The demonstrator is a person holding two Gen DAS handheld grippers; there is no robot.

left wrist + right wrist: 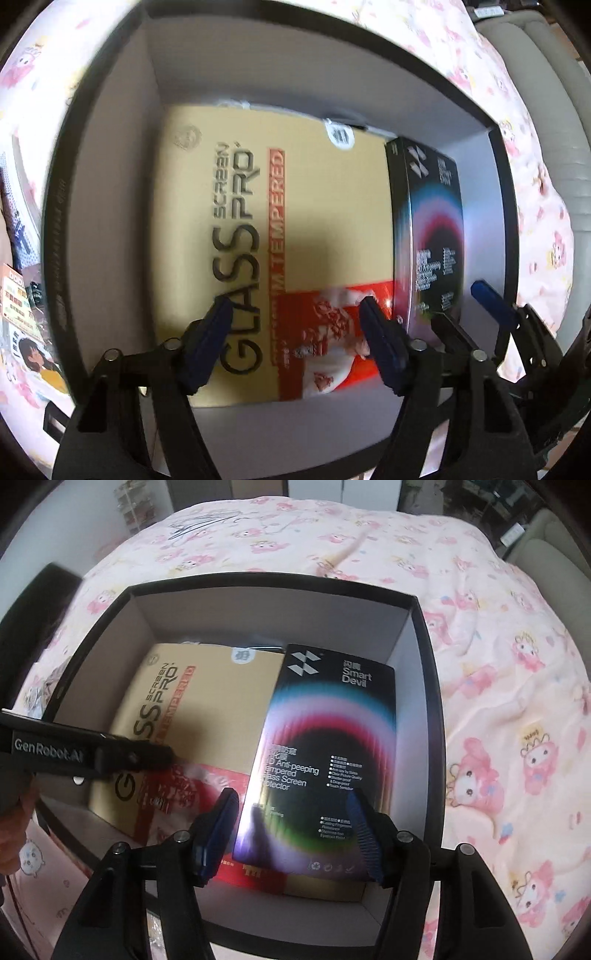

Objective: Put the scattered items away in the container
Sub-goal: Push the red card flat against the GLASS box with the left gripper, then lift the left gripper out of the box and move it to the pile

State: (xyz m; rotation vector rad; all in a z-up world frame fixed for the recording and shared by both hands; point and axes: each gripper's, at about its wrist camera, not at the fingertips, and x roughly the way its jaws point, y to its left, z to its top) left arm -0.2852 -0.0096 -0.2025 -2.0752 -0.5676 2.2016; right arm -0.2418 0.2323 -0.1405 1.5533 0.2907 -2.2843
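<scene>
right wrist view: right tool (291, 830) sits low centre of frame, fingers spread wide on either side of the black smart devil box (325, 753); pads look just beside its edges, contact can't be confirmed, so open. that box lies in the right half of the black container (428, 686), partly over the tan glass screen pro box (221, 698), which lies flat on the container floor at centre-left. left tool's body enters from the left edge over the container rim. container rests on a bed w/ pink cartoon-print bedding (498, 664).

left wrist view: left tool (295, 339) at lower centre, fingers wide apart, nothing between them, hovering above the tan box. smart devil box at right of frame w/ the right tool beside it. some printed packets (22, 314) lie outside the container at the left edge.
</scene>
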